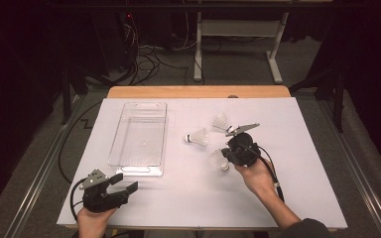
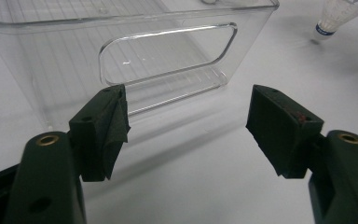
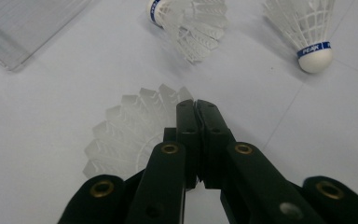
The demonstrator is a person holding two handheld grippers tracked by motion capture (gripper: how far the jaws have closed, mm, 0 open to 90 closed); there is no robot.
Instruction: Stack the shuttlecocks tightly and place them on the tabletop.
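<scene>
On the table right of the clear bin (image 1: 139, 139), my right tool (image 3: 196, 108) had pinched a shuttlecock's (image 3: 130, 130) skirt for lifting, while my left tool (image 2: 186, 126) gaped empty.

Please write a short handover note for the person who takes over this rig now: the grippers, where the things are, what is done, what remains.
Right gripper: shut on the skirt rim of the nearest shuttlecock, which is not lifted yet.
Left gripper: open, holding nothing, facing the handle end of the clear bin.
Two other shuttlecocks lie on the white table.
Done: nothing is in the bin.
Left, probably: move all three into the bin.
</scene>
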